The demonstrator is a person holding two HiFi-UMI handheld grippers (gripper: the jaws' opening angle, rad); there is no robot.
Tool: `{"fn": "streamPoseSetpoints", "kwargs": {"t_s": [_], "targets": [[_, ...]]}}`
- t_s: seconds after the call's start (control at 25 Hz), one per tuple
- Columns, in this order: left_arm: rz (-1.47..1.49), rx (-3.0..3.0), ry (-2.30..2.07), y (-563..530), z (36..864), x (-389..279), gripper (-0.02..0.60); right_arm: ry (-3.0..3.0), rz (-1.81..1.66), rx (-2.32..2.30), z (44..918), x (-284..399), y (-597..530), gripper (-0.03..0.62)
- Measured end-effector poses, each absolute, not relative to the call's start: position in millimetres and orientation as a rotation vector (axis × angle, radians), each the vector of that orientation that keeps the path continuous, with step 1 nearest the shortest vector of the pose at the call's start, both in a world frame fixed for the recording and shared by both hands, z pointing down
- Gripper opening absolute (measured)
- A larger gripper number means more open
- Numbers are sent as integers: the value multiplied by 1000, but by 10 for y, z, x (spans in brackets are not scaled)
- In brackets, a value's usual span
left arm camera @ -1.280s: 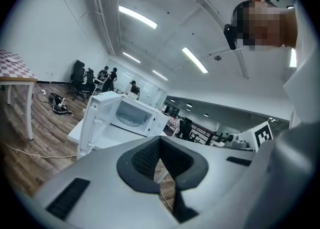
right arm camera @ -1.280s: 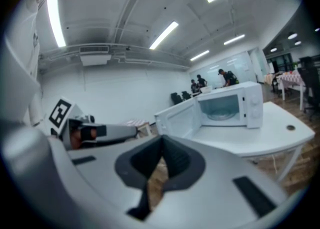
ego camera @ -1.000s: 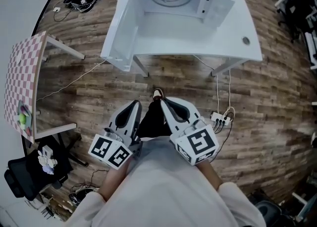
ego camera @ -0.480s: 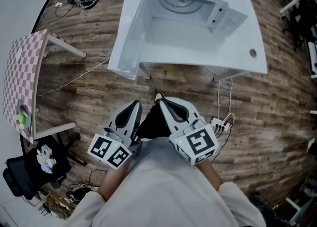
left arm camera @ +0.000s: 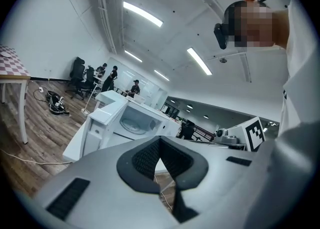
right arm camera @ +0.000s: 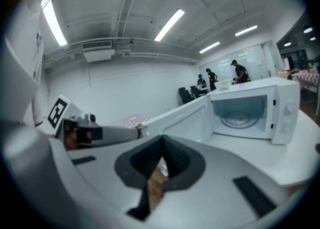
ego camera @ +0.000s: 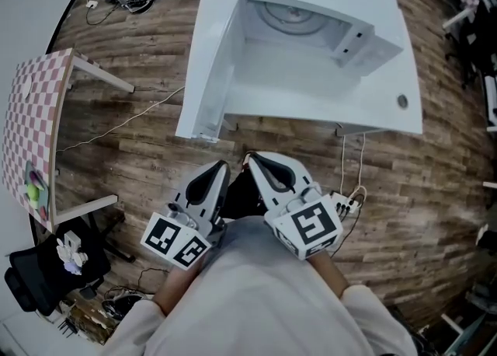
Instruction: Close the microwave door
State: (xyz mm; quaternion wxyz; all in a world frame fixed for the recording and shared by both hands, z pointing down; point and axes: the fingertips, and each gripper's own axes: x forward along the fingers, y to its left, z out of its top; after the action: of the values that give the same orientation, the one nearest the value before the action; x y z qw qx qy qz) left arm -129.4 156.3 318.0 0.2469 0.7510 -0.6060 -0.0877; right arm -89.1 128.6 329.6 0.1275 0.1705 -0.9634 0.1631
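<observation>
Microwave door (ego camera: 208,67) is swung open leftward, well ahead; left gripper (ego camera: 217,168), judged nearer, and right gripper (ego camera: 253,158) are held closed, empty.

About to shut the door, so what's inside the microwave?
Only the turntable shows inside the microwave, and nothing sits on it. The hinge-side inner wall is hidden from these angles.
</observation>
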Motion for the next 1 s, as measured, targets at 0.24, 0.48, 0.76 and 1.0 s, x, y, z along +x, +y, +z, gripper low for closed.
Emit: {"fn": "streamPoseSetpoints", "kwargs": {"t_s": [0.24, 0.48, 0.76, 1.0], "targets": [[-268, 2072, -1645, 1299, 3035, -1482, 17, -2812, 432, 473, 3214, -1125, 1019, 21], [-316, 2126, -1661, 1111, 2731, -1744, 17, -2843, 387, 437, 3066, -1389, 833, 21], [-348, 2123, -1713, 1045, 2587, -2187, 17, -2862, 341, 425, 2945, -1642, 716, 21], [-374, 2094, -1658, 995, 2643, -2466, 17, -2857, 340, 453, 2973, -1787, 642, 21]]}}
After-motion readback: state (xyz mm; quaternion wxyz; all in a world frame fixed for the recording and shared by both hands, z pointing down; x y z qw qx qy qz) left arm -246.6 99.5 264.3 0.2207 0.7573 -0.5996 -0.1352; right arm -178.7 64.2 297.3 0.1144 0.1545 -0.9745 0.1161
